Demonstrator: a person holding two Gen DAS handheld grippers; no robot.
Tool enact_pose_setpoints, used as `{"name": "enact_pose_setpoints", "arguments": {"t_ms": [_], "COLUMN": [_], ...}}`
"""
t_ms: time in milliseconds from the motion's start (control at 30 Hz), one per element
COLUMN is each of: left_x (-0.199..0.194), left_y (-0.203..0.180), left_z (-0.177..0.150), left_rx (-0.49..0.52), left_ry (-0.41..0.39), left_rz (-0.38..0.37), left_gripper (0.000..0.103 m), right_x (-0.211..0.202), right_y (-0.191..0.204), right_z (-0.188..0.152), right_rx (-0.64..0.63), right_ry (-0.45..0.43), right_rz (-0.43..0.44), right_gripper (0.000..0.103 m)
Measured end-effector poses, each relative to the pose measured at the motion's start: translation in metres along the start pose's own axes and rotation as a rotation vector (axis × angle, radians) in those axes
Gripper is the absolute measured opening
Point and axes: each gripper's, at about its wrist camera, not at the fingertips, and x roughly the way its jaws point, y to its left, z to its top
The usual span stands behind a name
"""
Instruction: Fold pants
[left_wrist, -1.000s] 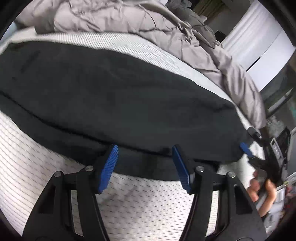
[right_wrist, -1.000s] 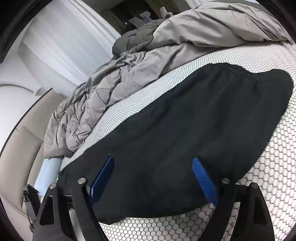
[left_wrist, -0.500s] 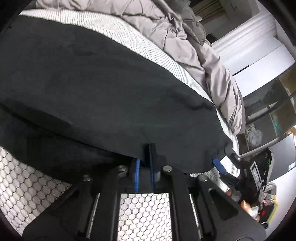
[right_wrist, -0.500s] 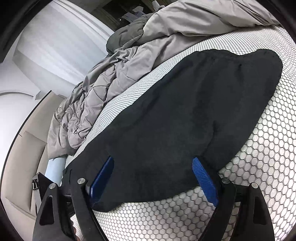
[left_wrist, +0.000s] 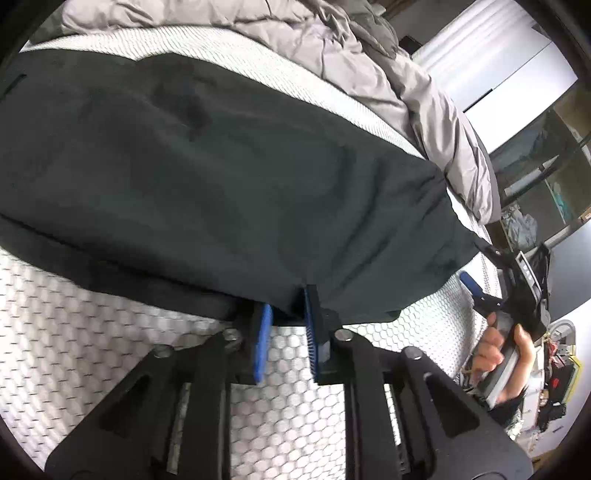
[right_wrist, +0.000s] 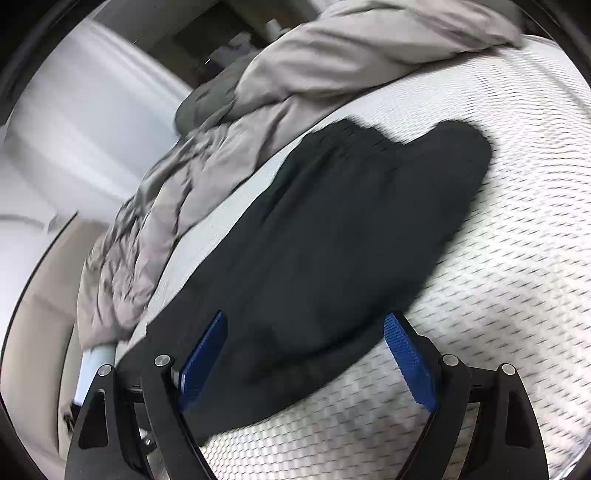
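Left gripper (left_wrist: 287, 334) jaws narrow, opening – pants (left_wrist: 221, 192) hem between them, over bed (left_wrist: 74, 332). Right gripper (right_wrist: 303, 354) jaws wide apart – pants edge between, unclamped.

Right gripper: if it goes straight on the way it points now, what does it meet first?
Most likely the black pants. The right gripper is open, and dark cloth fills the space ahead between its fingers, lying on the white mattress. The picture is blurred, so the depth is uncertain.
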Motion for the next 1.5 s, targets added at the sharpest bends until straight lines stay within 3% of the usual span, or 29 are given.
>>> {"name": "enact_pose_setpoints", "arguments": {"t_ms": [100, 267, 367, 533, 633, 867, 1000, 1500], "left_x": [-0.010, -0.035, -0.042, -0.048, -0.045, -0.038, -0.035, -0.037], "left_y": [0.015, 0.050, 0.065, 0.079, 0.080, 0.077, 0.074, 0.074], "left_z": [0.000, -0.004, -0.003, -0.001, 0.001, 0.008, 0.011, 0.009], "left_rx": [-0.017, -0.039, -0.050, -0.046, -0.048, -0.049, -0.045, -0.035], "left_ry": [-0.011, -0.044, -0.056, -0.079, -0.083, -0.094, -0.097, -0.092], "left_rz": [0.012, 0.046, 0.060, 0.073, 0.084, 0.108, 0.126, 0.125], "left_gripper": [0.016, 0.016, 0.016, 0.016, 0.016, 0.018, 0.019, 0.020], "right_x": [-0.008, -0.009, 0.006, 0.026, 0.031, 0.056, 0.058, 0.054], "right_y": [-0.038, -0.067, -0.055, -0.024, -0.009, 0.008, 0.014, 0.011], "right_z": [0.013, 0.023, 0.025, 0.024, 0.024, 0.019, 0.015, 0.012], "right_rx": [0.164, 0.313, 0.298, 0.244, 0.216, 0.158, 0.084, 0.054], "right_ry": [-0.003, -0.046, -0.035, -0.012, 0.028, 0.104, 0.118, 0.131], "right_rz": [0.096, 0.216, 0.170, 0.019, 0.041, -0.020, -0.053, -0.058], "right_gripper": [0.088, 0.088, 0.088, 0.088, 0.088, 0.088, 0.088, 0.088]}}
